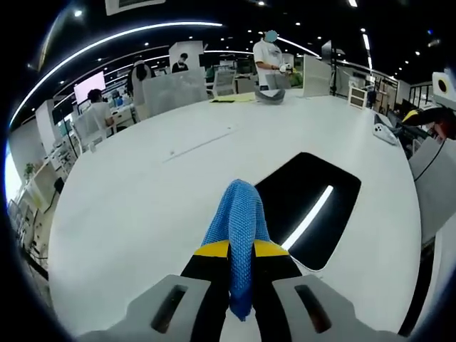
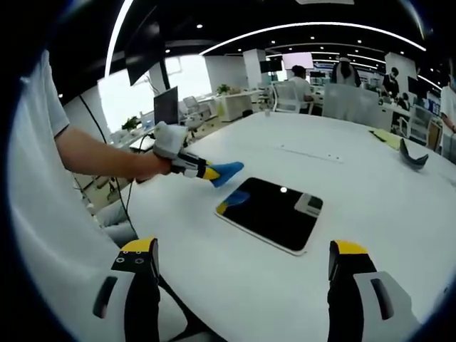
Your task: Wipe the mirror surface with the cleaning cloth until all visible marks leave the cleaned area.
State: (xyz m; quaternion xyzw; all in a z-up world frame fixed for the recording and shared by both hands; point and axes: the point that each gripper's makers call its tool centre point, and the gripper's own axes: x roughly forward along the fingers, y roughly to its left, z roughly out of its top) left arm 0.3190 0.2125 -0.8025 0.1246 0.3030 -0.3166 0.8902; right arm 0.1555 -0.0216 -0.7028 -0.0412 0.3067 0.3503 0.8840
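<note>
A blue cleaning cloth (image 1: 239,221) is clamped between the yellow-tipped jaws of my left gripper (image 1: 241,251) and sticks out forward above the table. Just beyond and right of it lies the dark rectangular mirror (image 1: 313,206), flat on the white table, reflecting a ceiling light strip. In the right gripper view the mirror (image 2: 271,211) lies centre, with the left gripper (image 2: 212,173) and the cloth (image 2: 226,172) hovering near its far left corner, held by a person's hand. My right gripper (image 2: 242,260) stands wide open near the table's front edge, with nothing between its jaws.
The white table (image 1: 142,192) is large and round-edged. A dark curved object (image 2: 413,155) and yellow sheets (image 1: 231,98) lie far across it. A white controller-like device (image 1: 385,134) sits at the right. People stand and sit beyond the table among desks and chairs.
</note>
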